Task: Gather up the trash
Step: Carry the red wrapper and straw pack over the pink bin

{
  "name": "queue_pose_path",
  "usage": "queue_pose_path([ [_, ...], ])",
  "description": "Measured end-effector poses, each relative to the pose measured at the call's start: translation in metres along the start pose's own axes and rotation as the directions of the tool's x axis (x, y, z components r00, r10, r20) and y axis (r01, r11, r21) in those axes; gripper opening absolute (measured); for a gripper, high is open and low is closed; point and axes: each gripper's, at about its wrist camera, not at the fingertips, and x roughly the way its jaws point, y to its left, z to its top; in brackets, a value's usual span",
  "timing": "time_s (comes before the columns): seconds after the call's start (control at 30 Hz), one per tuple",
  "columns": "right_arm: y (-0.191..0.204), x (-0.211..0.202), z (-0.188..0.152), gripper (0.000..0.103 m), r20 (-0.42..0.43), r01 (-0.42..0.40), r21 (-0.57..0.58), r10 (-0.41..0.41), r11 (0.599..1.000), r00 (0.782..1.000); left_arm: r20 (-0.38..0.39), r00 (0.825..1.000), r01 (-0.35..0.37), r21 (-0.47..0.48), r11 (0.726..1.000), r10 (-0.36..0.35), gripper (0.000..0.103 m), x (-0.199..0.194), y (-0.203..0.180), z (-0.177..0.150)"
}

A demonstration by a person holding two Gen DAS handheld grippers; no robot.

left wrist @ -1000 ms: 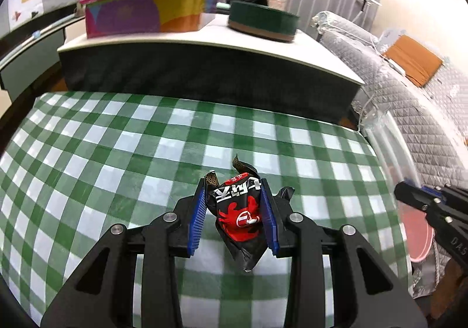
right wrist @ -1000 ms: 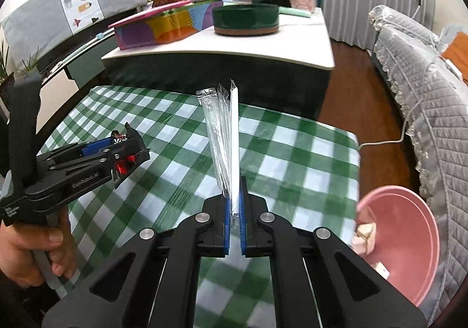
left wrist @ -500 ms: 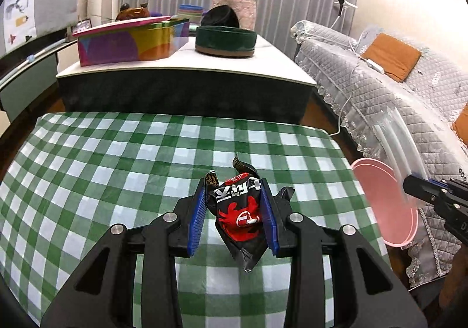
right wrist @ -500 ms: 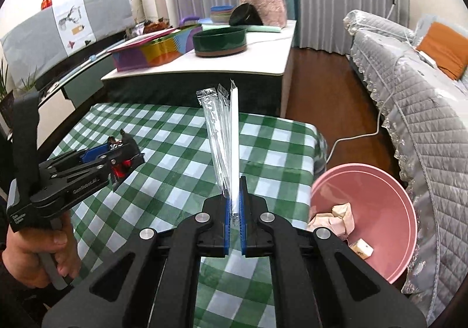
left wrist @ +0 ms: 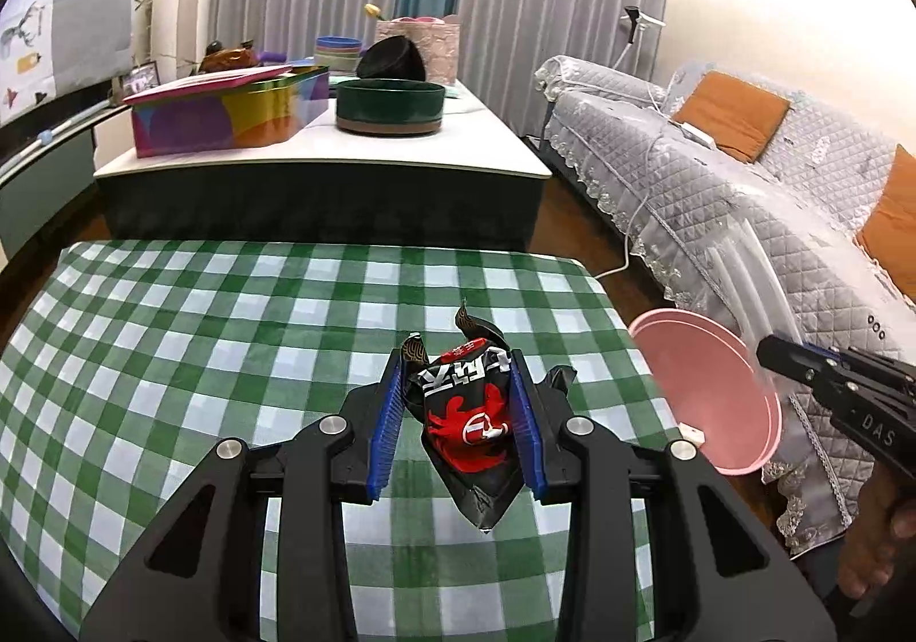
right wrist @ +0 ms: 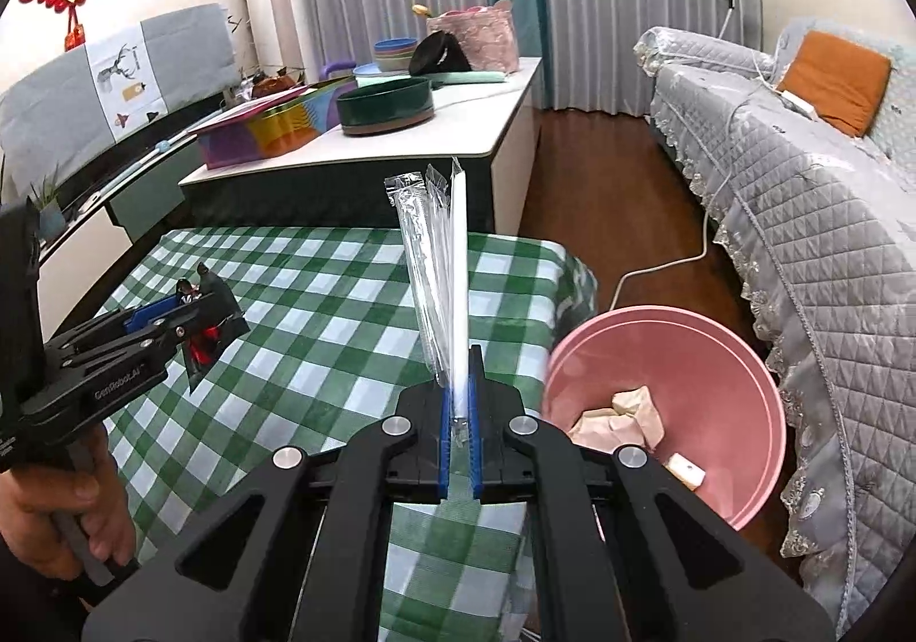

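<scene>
My left gripper is shut on a crumpled black and red snack wrapper and holds it above the green checked table. My right gripper is shut on a clear plastic straw wrapper that stands upright from the jaws. It holds it over the table's right edge, just left of the pink bin. The bin holds crumpled paper and a small white piece. The left gripper shows in the right wrist view, the right gripper in the left wrist view beside the bin.
A white-topped low table stands behind with a colourful tin, a dark green bowl and other dishes. A grey quilted sofa with orange cushions runs along the right. A white cable lies on the wooden floor.
Both grippers have moved right and back toward the table's right edge. The pink bin has come fully into view. Both grips are unchanged.
</scene>
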Motion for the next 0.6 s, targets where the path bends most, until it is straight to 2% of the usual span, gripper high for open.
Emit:
queue_pose_path([
  [0.3, -0.020, -0.013, -0.002, 0.005, 0.021, 0.021, 0.030, -0.022, 0.999, 1.000, -0.007, 1.000, 0.013, 0.022, 1.000, -0.013, 0.035, 0.000, -0.021, -0.002],
  [0.6, -0.052, -0.019, 0.003, 0.005, 0.026, 0.071, 0.116, -0.075, 0.991, 0.997, -0.016, 0.999, 0.043, 0.048, 0.998, -0.042, 0.034, 0.007, -0.043, 0.003],
])
